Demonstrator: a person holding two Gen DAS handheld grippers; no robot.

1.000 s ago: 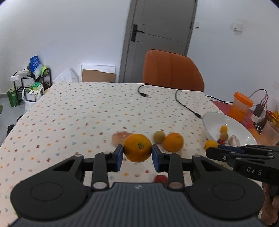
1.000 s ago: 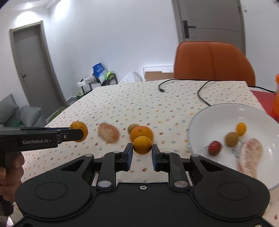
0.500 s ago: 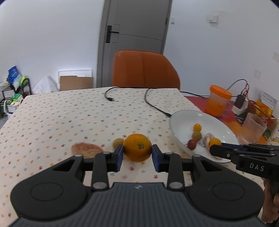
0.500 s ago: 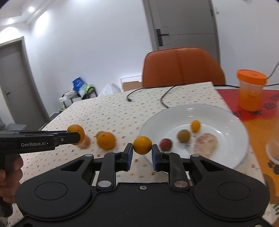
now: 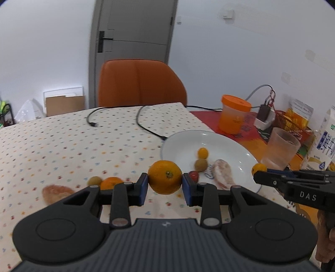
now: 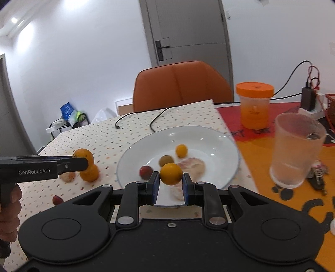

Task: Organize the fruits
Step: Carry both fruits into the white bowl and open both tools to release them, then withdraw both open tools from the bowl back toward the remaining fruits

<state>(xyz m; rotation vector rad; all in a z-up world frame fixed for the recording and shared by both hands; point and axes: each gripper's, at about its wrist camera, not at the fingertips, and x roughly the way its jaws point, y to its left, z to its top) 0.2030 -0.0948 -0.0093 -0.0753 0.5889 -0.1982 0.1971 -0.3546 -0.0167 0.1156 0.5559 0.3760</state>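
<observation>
Your left gripper (image 5: 165,185) clasps the firm, round orange (image 5: 165,177) mid-frame; your right gripper (image 6: 170,183) pinches a small slippery citrus (image 6: 171,173); keep holding across their middles.

Room's bright and evenly lit — ceiling spots (image 6: 14,20) glow top left in the right view. Soft glare on the plate (image 6: 222,142), faint shadows. Heavy fisheye bending at the edges, dark corners — slight motion blur throughout.
</observation>
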